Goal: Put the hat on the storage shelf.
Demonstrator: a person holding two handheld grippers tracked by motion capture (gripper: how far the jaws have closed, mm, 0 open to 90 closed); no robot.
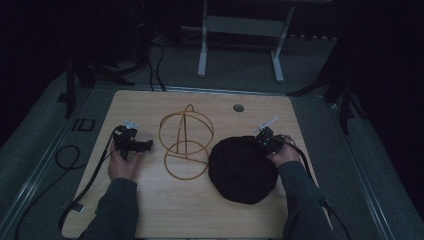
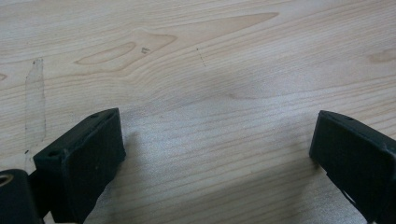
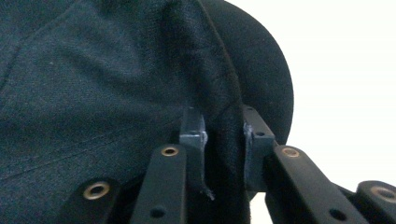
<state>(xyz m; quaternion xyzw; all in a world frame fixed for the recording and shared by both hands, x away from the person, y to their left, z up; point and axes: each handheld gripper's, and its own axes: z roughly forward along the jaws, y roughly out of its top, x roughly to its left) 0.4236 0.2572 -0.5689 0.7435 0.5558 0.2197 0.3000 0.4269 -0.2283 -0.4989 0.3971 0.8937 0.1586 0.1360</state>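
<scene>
A light wooden table (image 1: pixel 150 210) stood in a dim room, and a person sat at its near edge with a two-jaw gripper in each hand, both forearms in dark sleeves coming in from below in the high view. Right of the table's middle lay a black fabric hat (image 1: pixel 242 170), round and rather flat, resting on the wood. The right gripper (image 1: pixel 263 141) was at the hat's far right edge; in the right gripper view its jaws were drawn close together with a raised fold of the hat's dark woven cloth pinched between them, the fold running up from between the pads while the rest of the hat spread away to the left of that view. The person's right hand (image 1: pixel 285 154) held that gripper just beside the hat's rim. To the left of the hat, close by it, stood a wire stand (image 1: pixel 185 142) of thin golden-tan hoops, a round base ring lying flat on the table with upright loops rising from it; whether it touched the hat could not be told. Farther left, apart from the stand, the left gripper (image 1: pixel 145 145) rested low over the bare table in the left hand (image 1: pixel 124 162); in the left gripper view its jaws stood wide apart with only wood grain between them, holding nothing. A small round hole (image 1: pixel 238 107) sat near the table's far edge.
</scene>
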